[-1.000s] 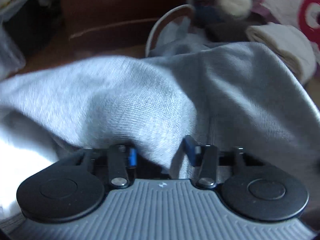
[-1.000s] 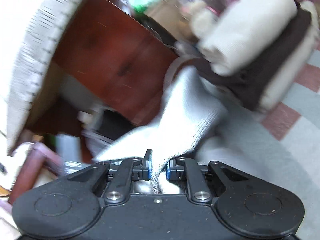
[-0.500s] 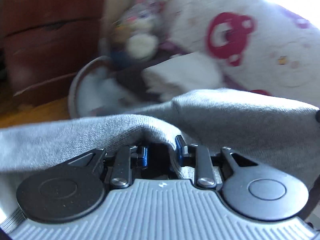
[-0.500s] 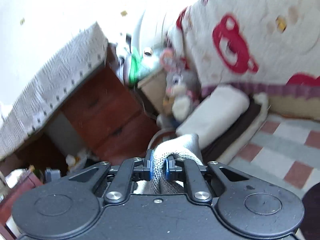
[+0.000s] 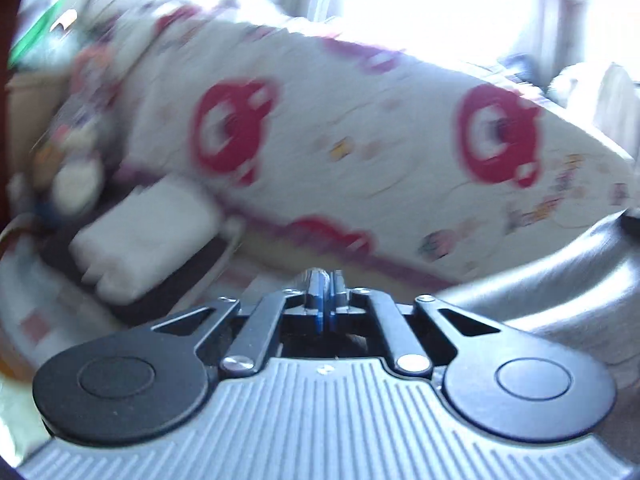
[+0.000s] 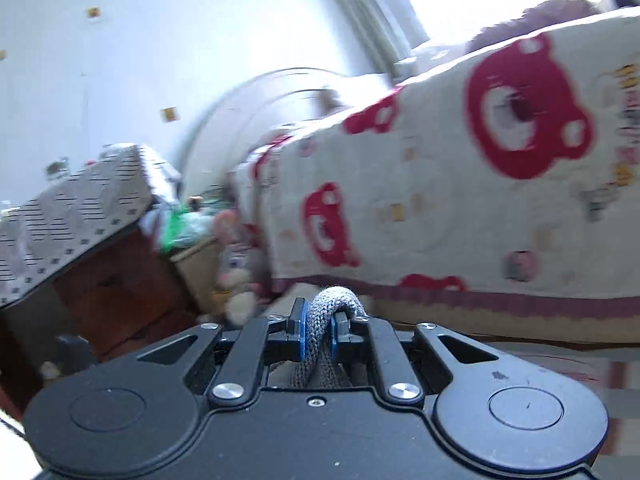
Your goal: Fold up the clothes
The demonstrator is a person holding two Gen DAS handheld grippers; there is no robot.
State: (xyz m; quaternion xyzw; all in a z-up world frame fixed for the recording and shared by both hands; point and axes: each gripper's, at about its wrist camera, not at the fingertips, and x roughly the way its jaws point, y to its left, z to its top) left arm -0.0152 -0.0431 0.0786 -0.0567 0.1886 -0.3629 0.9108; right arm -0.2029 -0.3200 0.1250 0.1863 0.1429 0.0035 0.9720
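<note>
The grey knit garment [image 6: 334, 298] shows as a bunched fold that sticks up between the pads of my right gripper [image 6: 318, 322], which is shut on it. In the left wrist view the same grey garment [image 5: 560, 280] sweeps past the right side, lifted off the bed. My left gripper [image 5: 325, 304] is shut, its blue pads pressed together, and no cloth shows between them. Both views are blurred by motion.
A cream blanket with red bear prints [image 5: 360, 152] [image 6: 480, 200] hangs across the back. Folded cream and dark clothes [image 5: 148, 232] are stacked at the left beside a plush toy [image 6: 240, 276]. A wooden cabinet [image 6: 112, 296] under a patterned cloth stands further left.
Both grippers have risen and tipped up toward the blanket. The left jaws have closed and the grey garment no longer drapes over them. The right gripper keeps its hold on the fold.
</note>
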